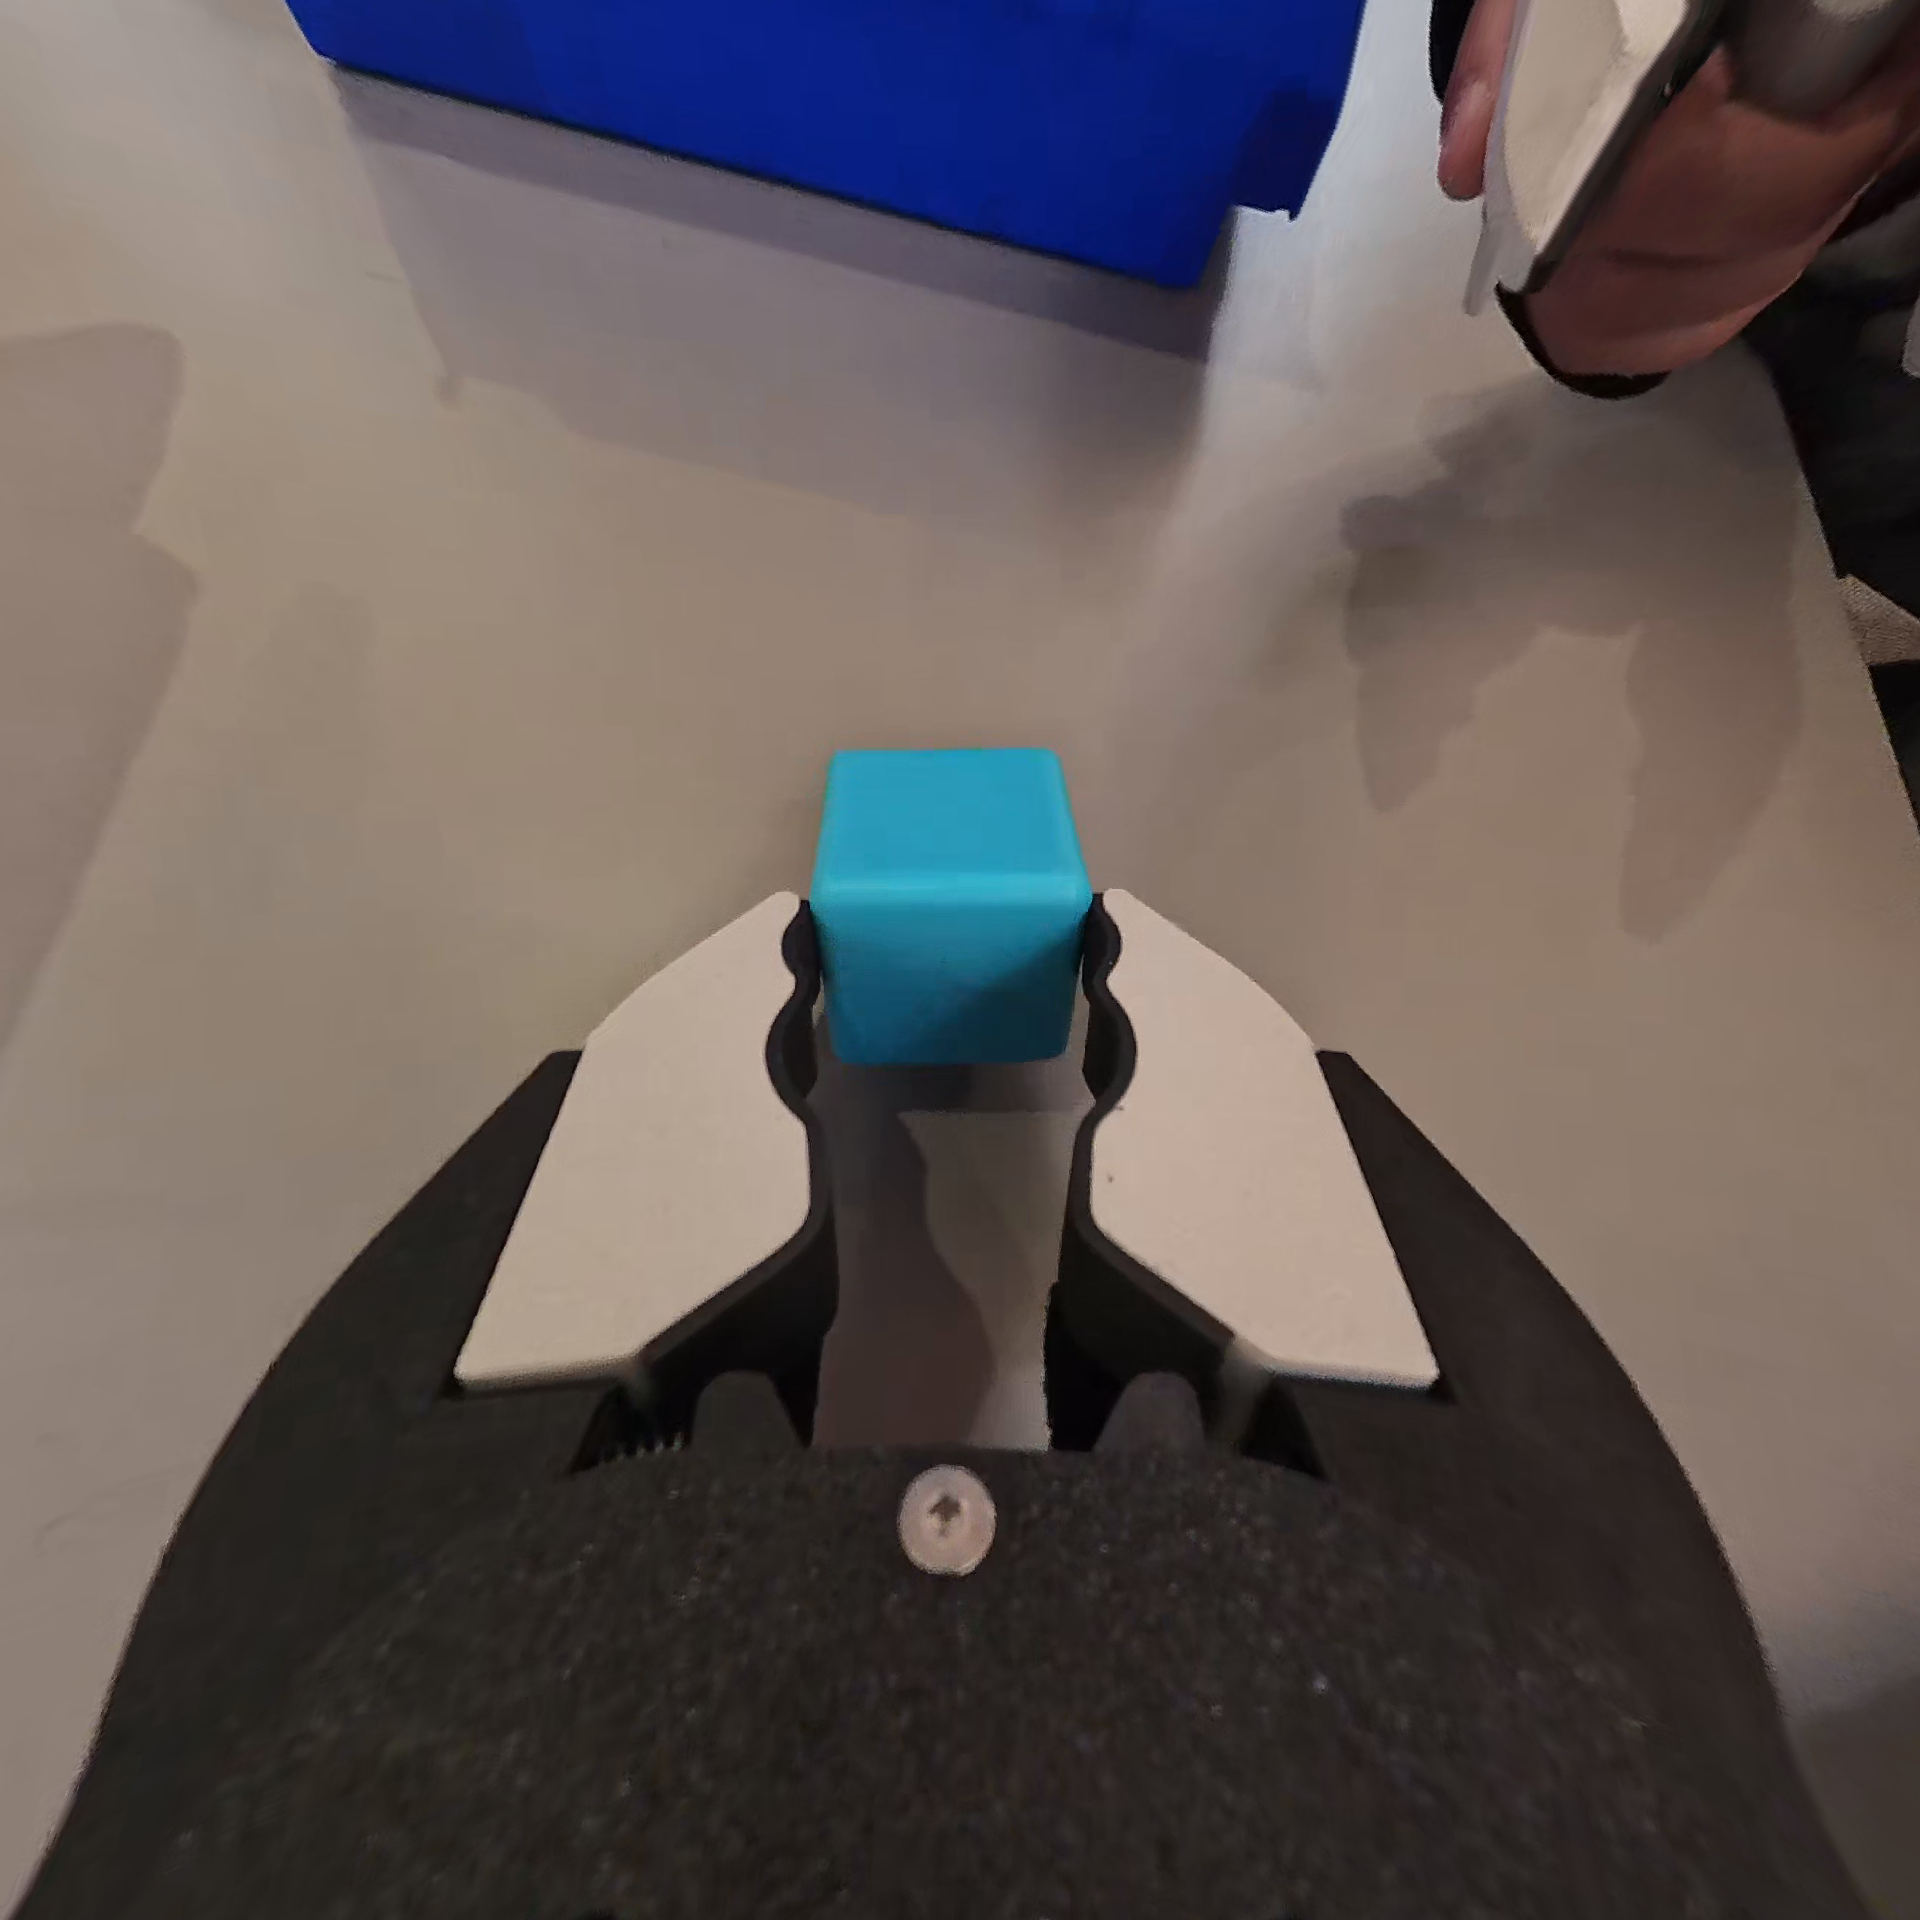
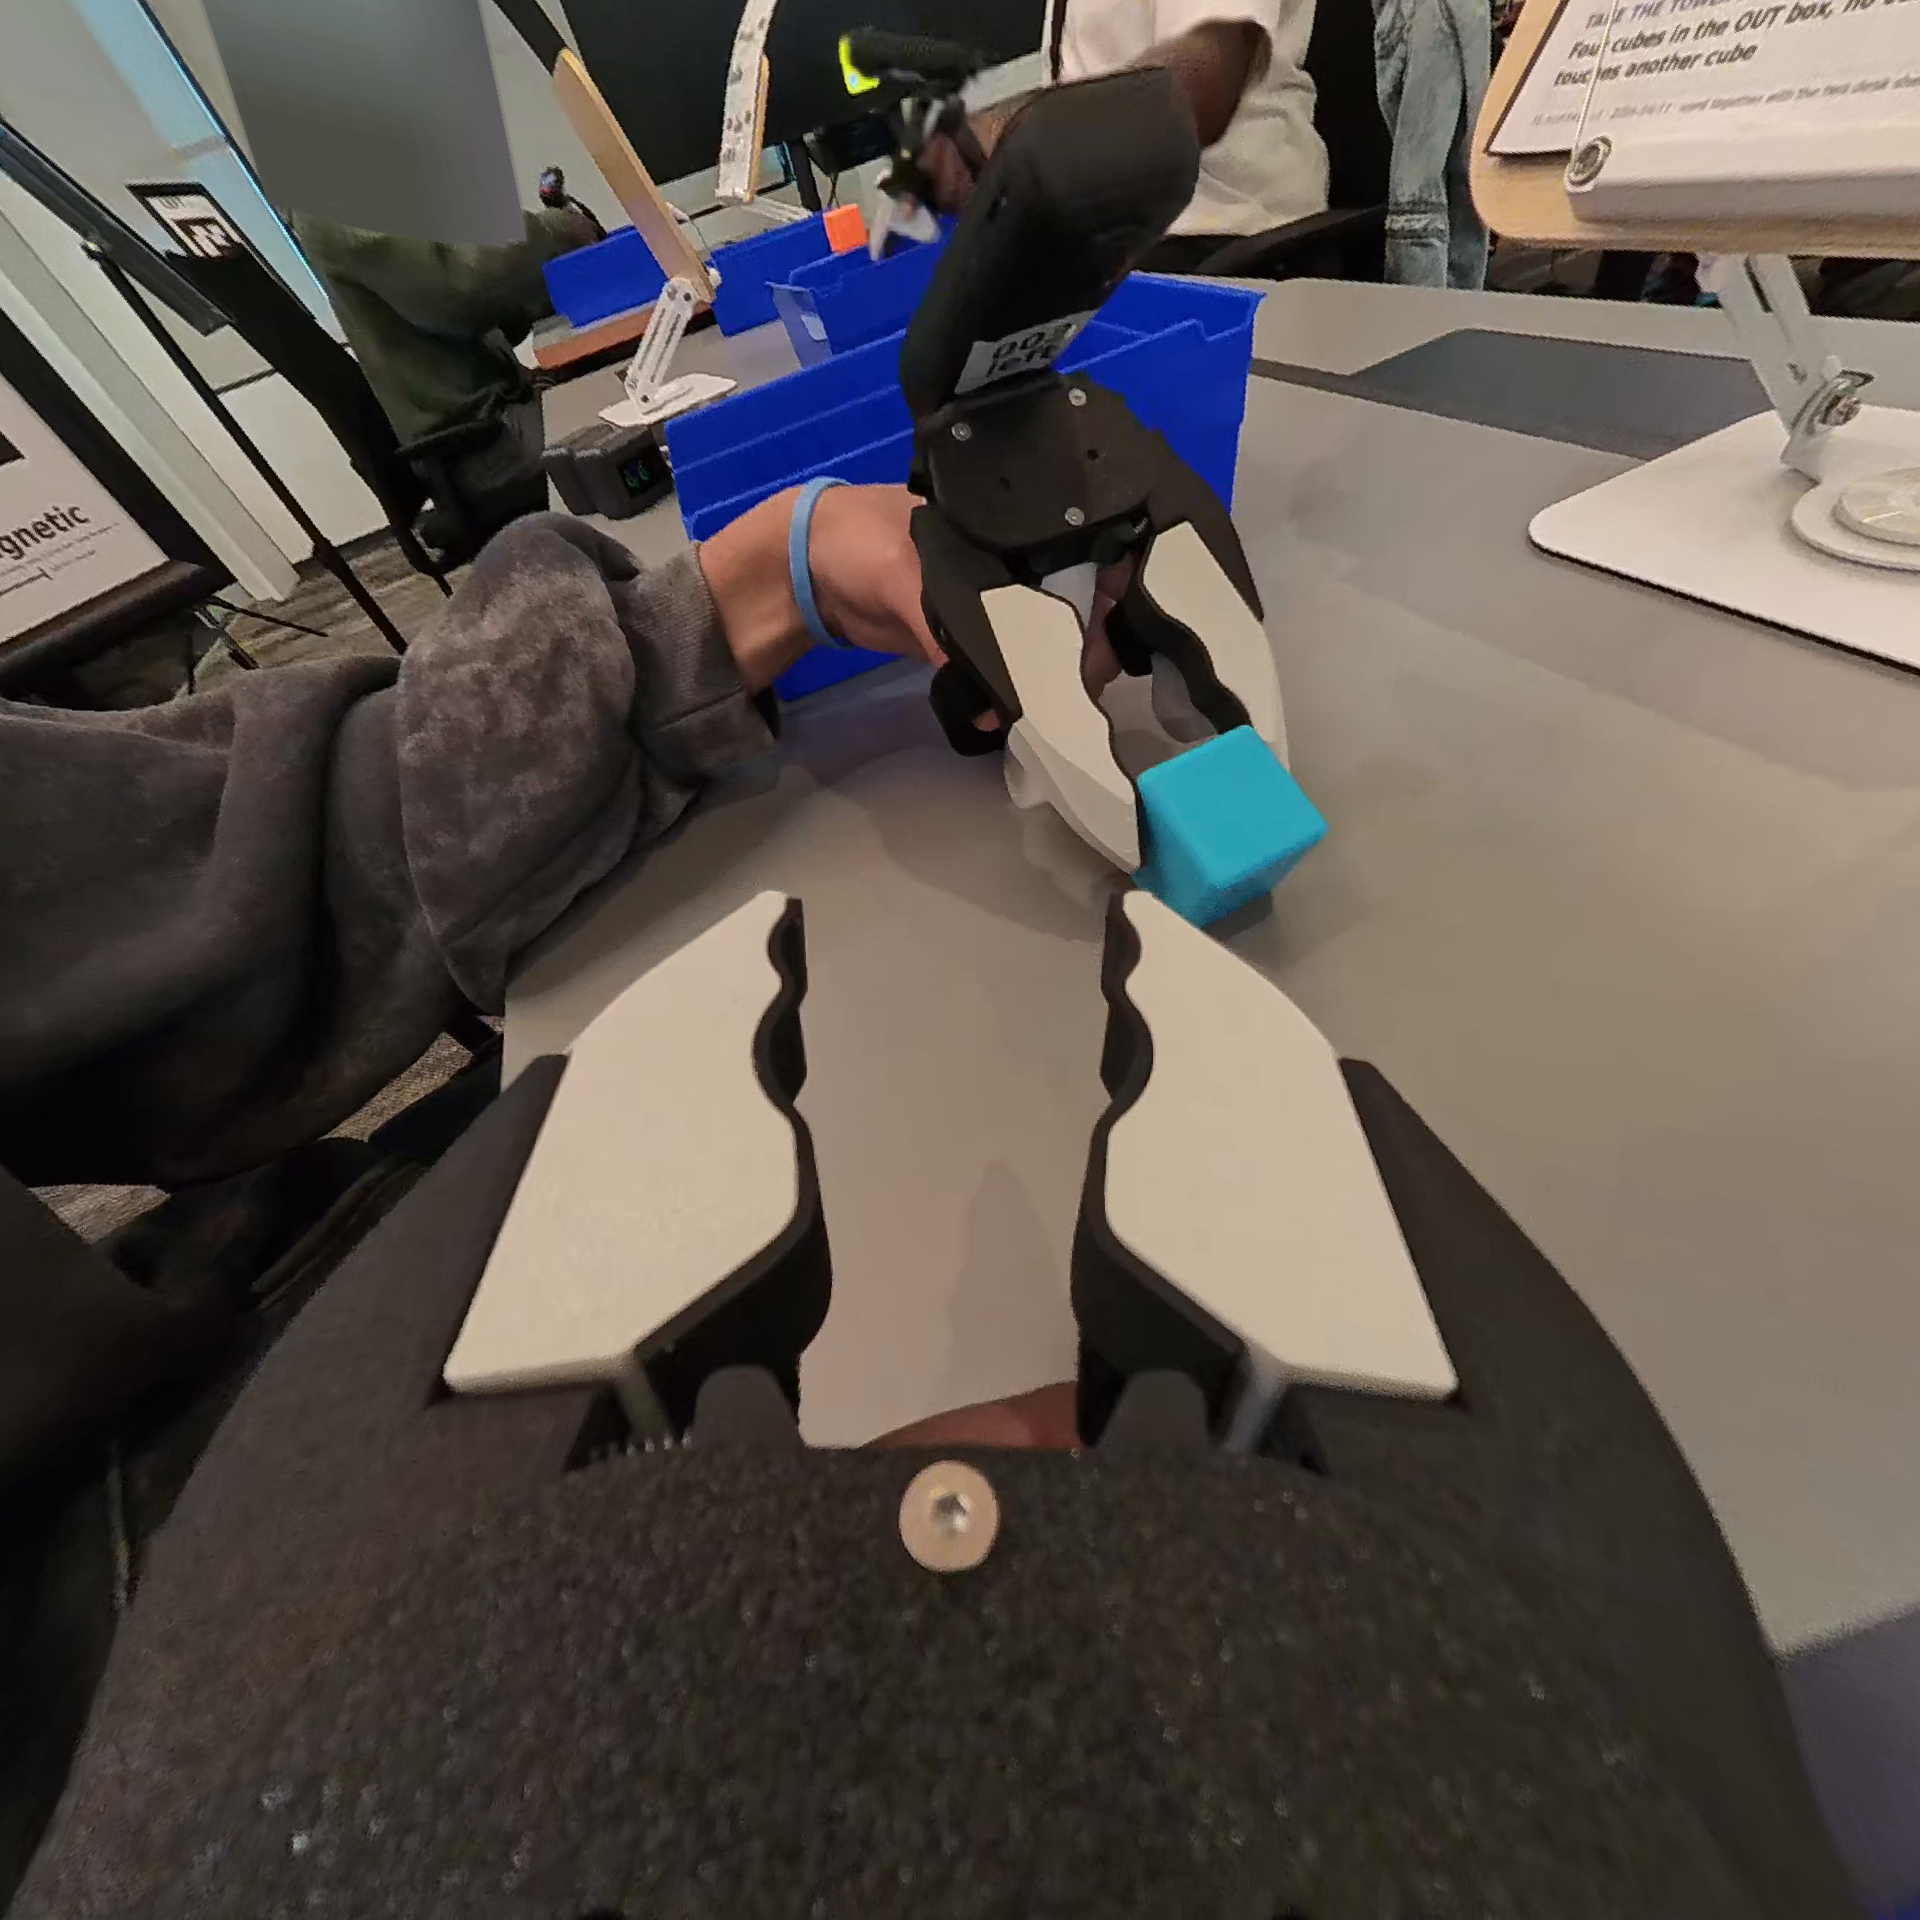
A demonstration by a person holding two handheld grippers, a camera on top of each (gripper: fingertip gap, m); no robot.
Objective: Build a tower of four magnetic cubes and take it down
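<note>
Left wrist view: left claw (image 1: 951, 961) is clamped on a teal cube (image 1: 948, 914) low over the grey tabletop (image 1: 520, 675). Right claw (image 2: 951, 966) hangs apart, empty. No tower is visible; stacking likely barely begun.

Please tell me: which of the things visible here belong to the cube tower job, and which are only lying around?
Part of the job:
- cyan cube, held in the left gripper, on the table
- right gripper, open and holding nothing
- blue bin behind the cube, probably for cubes

Just lying about:
- white stand on the right
- easel sign on the left
- farther blue bins, one with an orange cube
</note>
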